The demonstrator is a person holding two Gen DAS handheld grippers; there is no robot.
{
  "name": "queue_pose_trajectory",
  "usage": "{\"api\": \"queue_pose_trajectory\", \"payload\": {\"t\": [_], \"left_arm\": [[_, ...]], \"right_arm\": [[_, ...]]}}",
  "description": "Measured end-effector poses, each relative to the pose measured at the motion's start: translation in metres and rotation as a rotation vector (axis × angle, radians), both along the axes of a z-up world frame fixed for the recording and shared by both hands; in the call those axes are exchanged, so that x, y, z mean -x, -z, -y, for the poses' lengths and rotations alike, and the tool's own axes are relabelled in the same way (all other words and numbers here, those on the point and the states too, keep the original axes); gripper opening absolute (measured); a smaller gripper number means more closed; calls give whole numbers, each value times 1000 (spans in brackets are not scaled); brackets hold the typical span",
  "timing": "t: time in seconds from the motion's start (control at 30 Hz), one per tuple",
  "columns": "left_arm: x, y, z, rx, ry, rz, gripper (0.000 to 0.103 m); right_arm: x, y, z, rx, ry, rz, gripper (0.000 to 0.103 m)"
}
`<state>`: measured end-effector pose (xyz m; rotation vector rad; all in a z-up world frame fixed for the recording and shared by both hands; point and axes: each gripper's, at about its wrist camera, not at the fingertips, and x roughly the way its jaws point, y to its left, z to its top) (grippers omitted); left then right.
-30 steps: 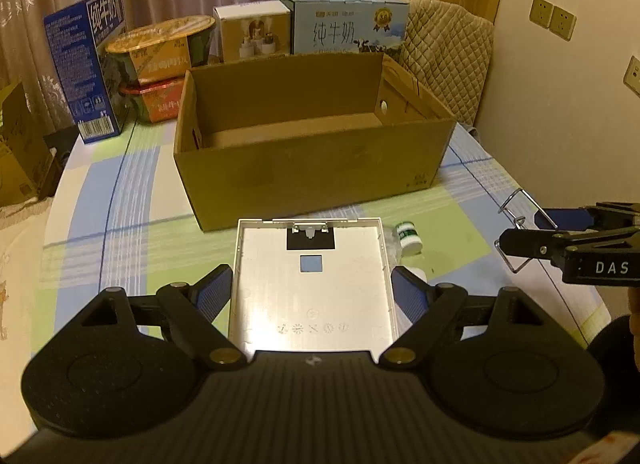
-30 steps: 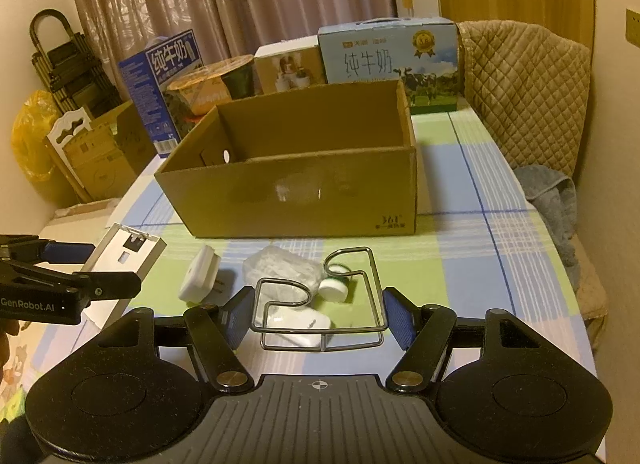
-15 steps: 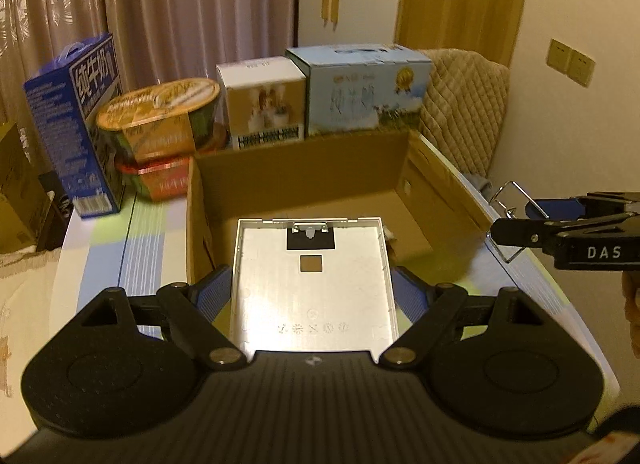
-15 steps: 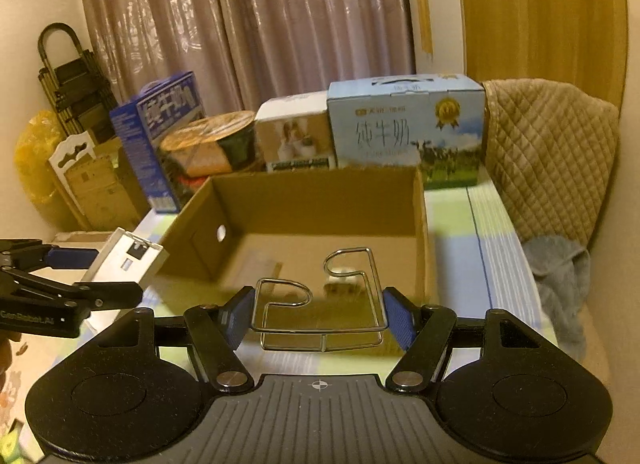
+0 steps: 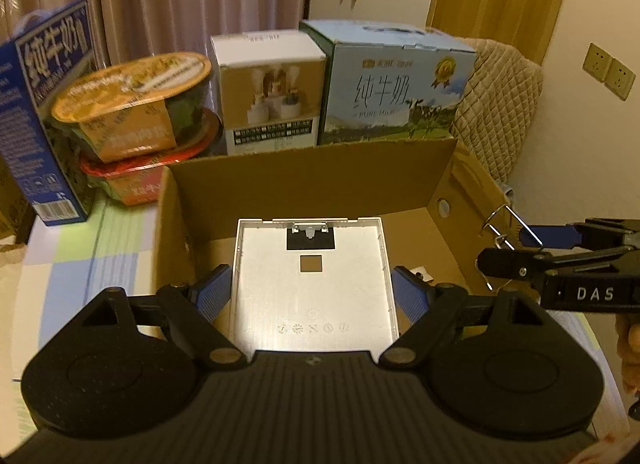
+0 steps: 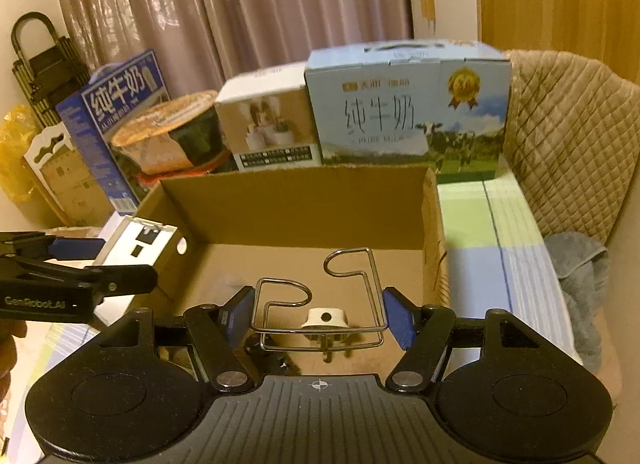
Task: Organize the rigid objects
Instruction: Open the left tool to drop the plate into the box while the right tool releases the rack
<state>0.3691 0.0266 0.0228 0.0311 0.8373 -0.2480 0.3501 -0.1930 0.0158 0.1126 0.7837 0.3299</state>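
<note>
Both grippers advanced from table edge to above cardboard box (image 5: pixel 312 180). Left gripper (image 5: pixel 312 296) clamped on white flat panel (image 5: pixel 314 284), held over box interior. Right gripper (image 6: pixel 318 318) clamped on wire rack (image 6: pixel 320 304), over box floor; white plug (image 6: pixel 325 320) at 6 o'clock beneath rack.

both grippers (image 5: pixel 312 296) (image 6: pixel 319 318) angled downward, jaws clamped on loads.

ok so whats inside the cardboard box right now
On the floor of the cardboard box lies a white plug adapter and something small and dark beside it. The held wire rack and metal plate cover much of the floor.
</note>
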Motion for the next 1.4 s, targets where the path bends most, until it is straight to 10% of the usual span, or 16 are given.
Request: {"api": "queue_pose_trajectory", "payload": {"t": [1.2, 1.4], "left_arm": [[7, 9, -27, 2, -90, 38, 89], [21, 3, -30, 11, -94, 59, 89]], "right_arm": [[-10, 26, -6, -21, 15, -42, 66], [-3, 15, 3, -75, 46, 34, 87]]}}
